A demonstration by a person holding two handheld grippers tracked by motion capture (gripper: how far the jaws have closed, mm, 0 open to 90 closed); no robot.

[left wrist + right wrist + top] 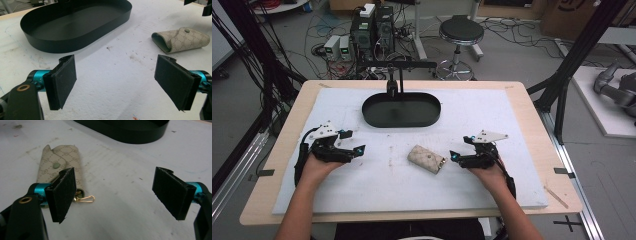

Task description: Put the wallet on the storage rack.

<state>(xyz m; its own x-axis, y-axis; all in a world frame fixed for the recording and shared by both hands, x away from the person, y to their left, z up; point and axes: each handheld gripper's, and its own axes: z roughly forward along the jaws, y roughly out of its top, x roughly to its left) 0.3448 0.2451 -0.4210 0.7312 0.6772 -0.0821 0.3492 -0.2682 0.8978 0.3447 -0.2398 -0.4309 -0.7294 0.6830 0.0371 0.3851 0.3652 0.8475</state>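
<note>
Left gripper sits low over the white desk, fingers wide apart with nothing between them. Right gripper likewise: fingers spread wide, gripping nothing. Beige patterned key pouch lies flat on the desk between the two grippers, well closer to the right one. In the right gripper view the pouch lies just beyond and partly behind one finger, outside the gap, its gold clasp poking out beside that fingertip. In the left gripper view the pouch lies beyond the far finger, clear of it, snap flap up. Black oval tray sits farther out, ahead of both pairs of fingers, well apart from the pouch.
</note>
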